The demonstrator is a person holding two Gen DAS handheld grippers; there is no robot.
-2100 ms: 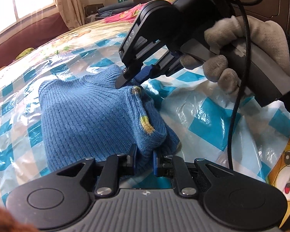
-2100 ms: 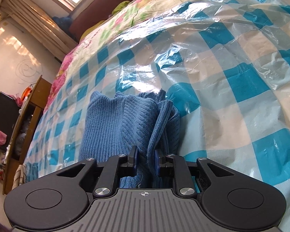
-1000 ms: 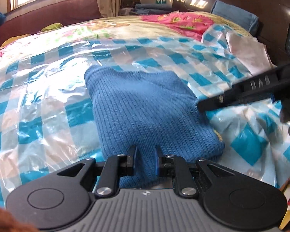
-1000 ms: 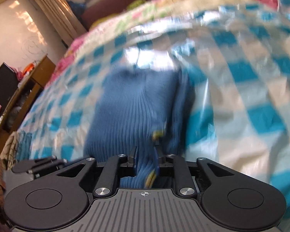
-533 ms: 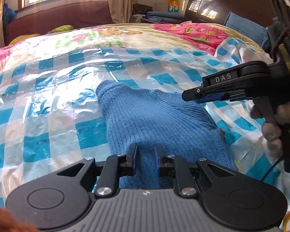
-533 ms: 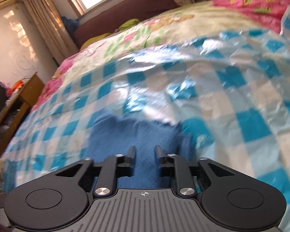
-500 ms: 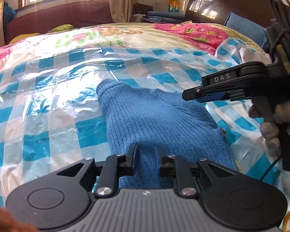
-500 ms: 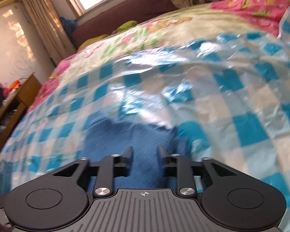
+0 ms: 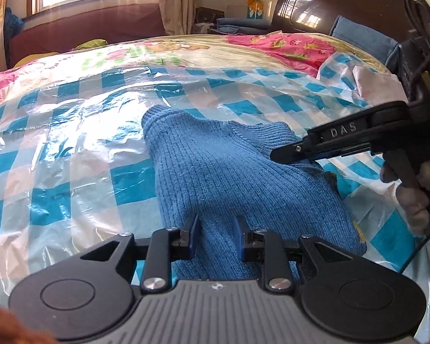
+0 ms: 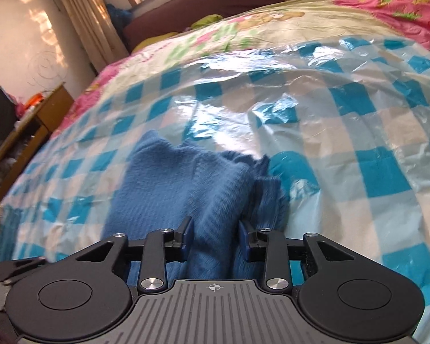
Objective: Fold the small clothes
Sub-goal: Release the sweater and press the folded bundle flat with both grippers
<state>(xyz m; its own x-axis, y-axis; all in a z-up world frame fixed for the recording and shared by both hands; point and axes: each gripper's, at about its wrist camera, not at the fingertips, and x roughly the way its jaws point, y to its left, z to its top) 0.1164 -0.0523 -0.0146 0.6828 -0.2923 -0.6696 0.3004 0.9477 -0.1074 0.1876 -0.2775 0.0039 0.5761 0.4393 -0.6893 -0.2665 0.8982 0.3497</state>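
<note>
Sweater [image 9: 238,177]: folded, flat on bed [image 9: 71,143]. Left tool [image 9: 215,230], right tool [image 10: 215,235]: parted, gripping nothing, poised above sweater; fold apparently finished.

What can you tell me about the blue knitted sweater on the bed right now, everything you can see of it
The blue sweater is a small ribbed knit, folded into a thick compact bundle with layered edges on its right side and a yellow patterned bit at one corner. It lies flat on the blue-checked plastic sheet. The left gripper and right gripper are both open above it, gripping nothing.
</note>
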